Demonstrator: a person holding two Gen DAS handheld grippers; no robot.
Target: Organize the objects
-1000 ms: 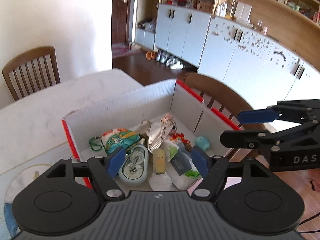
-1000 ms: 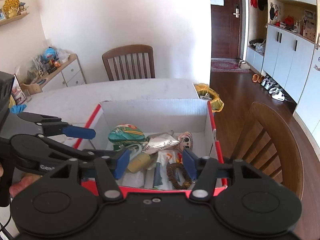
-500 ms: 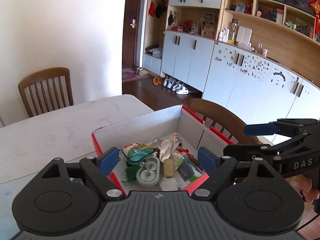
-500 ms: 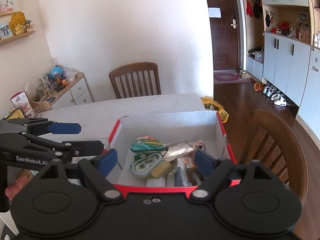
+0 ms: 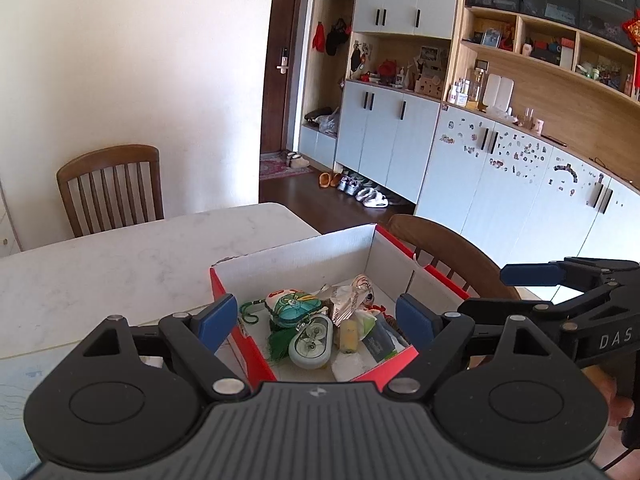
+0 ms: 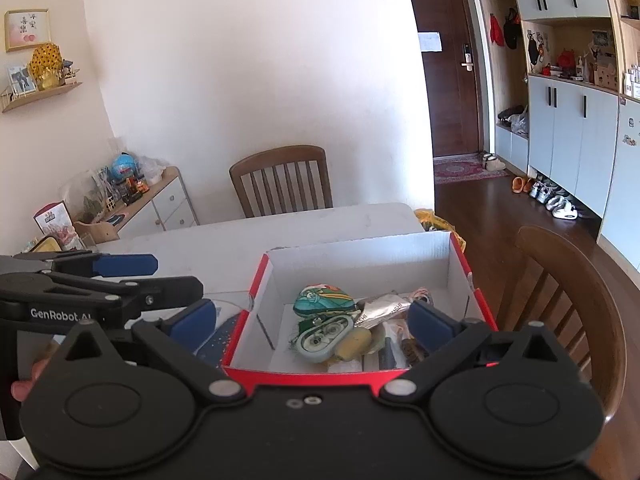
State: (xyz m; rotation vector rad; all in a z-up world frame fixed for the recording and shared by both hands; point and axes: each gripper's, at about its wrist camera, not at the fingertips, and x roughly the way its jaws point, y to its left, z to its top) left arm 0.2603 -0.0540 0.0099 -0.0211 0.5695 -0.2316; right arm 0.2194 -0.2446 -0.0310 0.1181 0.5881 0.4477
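Note:
A red cardboard box [image 5: 304, 258] with white inner walls sits on the white table [image 5: 120, 264]; it also shows in the right wrist view [image 6: 360, 252]. Inside lie a green patterned pouch [image 5: 292, 303], a pale oval case [image 5: 312, 342], a silver foil packet [image 5: 340, 300], a yellow block [image 5: 348, 334] and other small items. My left gripper [image 5: 316, 320] is open and empty, held above and before the box. My right gripper [image 6: 312, 320] is open and empty, likewise above the box's near edge. Each gripper shows in the other's view, right [image 5: 560, 280] and left [image 6: 100, 276].
A wooden chair [image 5: 112, 188] stands at the table's far side, another [image 6: 568, 292] beside the box on the right. A paper sheet [image 6: 224, 328] lies left of the box. Cabinets [image 5: 500, 184] line the right wall. A low sideboard [image 6: 152, 200] with clutter stands at the left.
Both grippers have risen and drawn back from the box, so it looks smaller and lower in both views. Their jaws have opened wider. The box's contents have not moved.

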